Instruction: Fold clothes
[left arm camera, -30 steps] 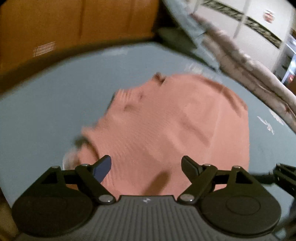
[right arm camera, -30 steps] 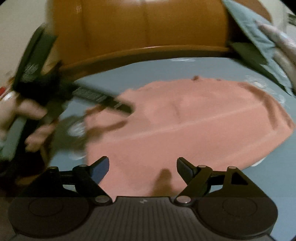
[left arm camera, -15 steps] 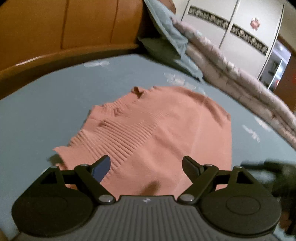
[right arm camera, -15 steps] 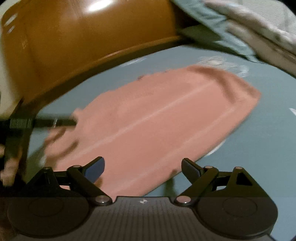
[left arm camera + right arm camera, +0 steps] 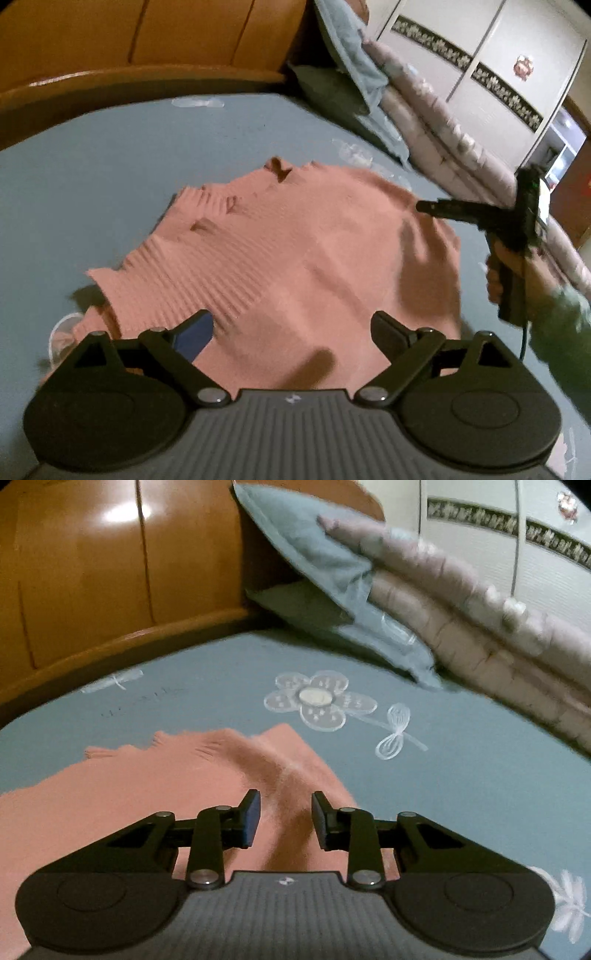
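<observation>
The pink knit sweater [image 5: 295,258] lies spread flat on the blue bed sheet [image 5: 92,192], its ribbed collar toward ten o'clock in the left wrist view and one corner reaching toward the printed flower [image 5: 321,699] in the right wrist view. The right gripper [image 5: 286,818] hovers over that corner; its fingers are closing with a raised ridge of knit between them, the pads not yet pressing. If they close too high they may pinch only the top layer, or miss, and the fold would drag crooked. The left gripper [image 5: 291,328] is tilted down over the near edge, fingers wide apart and opening, holding nothing. At three o'clock a hand [image 5: 506,273] grips the other tool's handle.
</observation>
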